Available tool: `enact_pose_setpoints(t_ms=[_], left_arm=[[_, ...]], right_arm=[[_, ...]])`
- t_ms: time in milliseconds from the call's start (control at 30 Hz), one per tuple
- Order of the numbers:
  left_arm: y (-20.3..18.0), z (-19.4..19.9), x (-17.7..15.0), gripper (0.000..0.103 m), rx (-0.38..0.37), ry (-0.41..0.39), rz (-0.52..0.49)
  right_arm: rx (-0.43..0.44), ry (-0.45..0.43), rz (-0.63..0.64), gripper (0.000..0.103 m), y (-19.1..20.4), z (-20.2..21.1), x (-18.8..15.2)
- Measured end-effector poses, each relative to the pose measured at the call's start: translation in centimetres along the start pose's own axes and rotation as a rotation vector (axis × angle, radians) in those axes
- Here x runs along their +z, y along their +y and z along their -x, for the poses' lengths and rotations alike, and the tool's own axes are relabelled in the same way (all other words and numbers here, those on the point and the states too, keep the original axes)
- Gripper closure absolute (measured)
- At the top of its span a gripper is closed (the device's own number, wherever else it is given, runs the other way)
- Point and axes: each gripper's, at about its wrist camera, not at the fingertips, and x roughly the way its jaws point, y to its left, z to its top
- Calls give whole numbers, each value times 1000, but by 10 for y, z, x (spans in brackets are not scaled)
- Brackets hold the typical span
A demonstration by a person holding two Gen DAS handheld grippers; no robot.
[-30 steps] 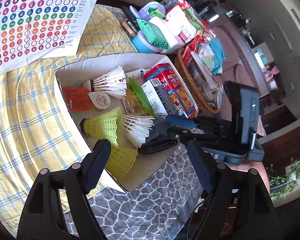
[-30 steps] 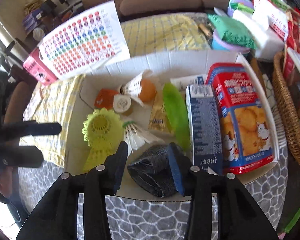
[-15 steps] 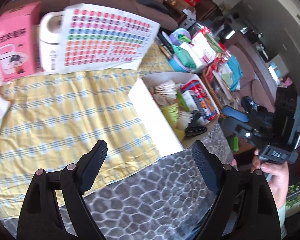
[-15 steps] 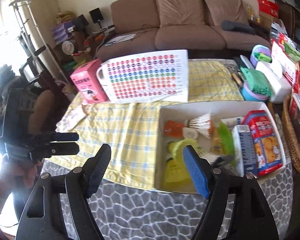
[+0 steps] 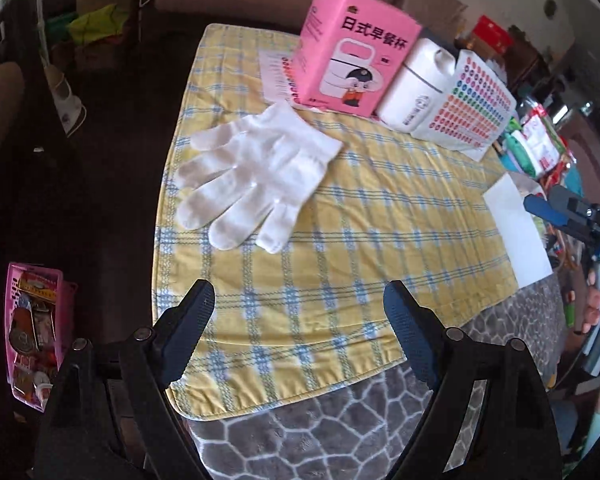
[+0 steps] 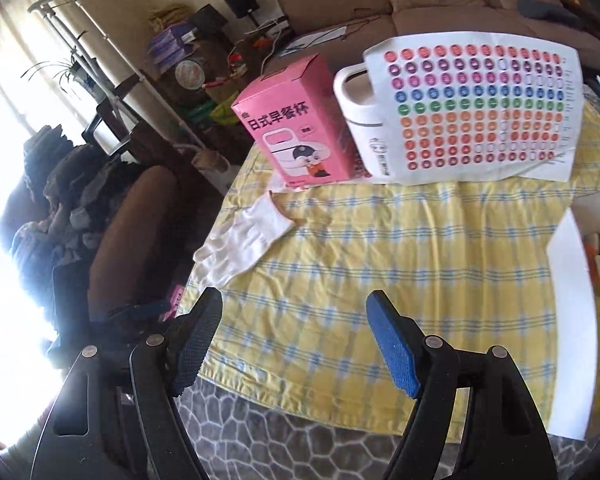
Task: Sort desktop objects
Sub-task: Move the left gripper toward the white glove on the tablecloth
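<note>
Nearest you, your left hand-held gripper stands released over the front of the yellow checked cloth, with nothing between its pads. Your right hand-held gripper is likewise released and empty above the same cloth, near the front edge of the desk.

A little further in, toward the left edge of the cloth, the white glove lies flat and untouched, fingers spread. It looks like the nearest loose thing left to sort.

Off to the right, the white box already holds several things; only a feathered shuttlecock and something lime green peek in at the frame edge, so that part seems done.

At the back stand the pink carton, the white jug just beside it, and the sticker sheet propped against the jug. Whether those also belong in the box, you can't tell from here.
</note>
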Motion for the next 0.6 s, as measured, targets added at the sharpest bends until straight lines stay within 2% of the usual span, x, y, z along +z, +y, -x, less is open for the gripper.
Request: enact_pose_setpoints(t_ms=[100,167,233,367,433,500,600], left_arm=[[11,-11,3,19,-7,-18,14],[13,-20,7,20,-1,-29,1],[11,-28,11,23,6,-24,-19],[7,-42,20,27,15,-17,-56],[6,-47,24,30,30,-19,-73],[5,-53,28,38,42,-13,-88],[2,-57,31,42,52,-9,-107]], right_arm=[[7,23,3,28,13,-37,10],[29,37,-28,36,15,-61,16],[75,50,-89,52,12,-85,22],[130,70,-220,53,-1,-123,33],[143,77,-271,57,-9,-138,39],[164,95,-316,57,-16,-152,42],[173,122,-365,57,-21,-168,43]])
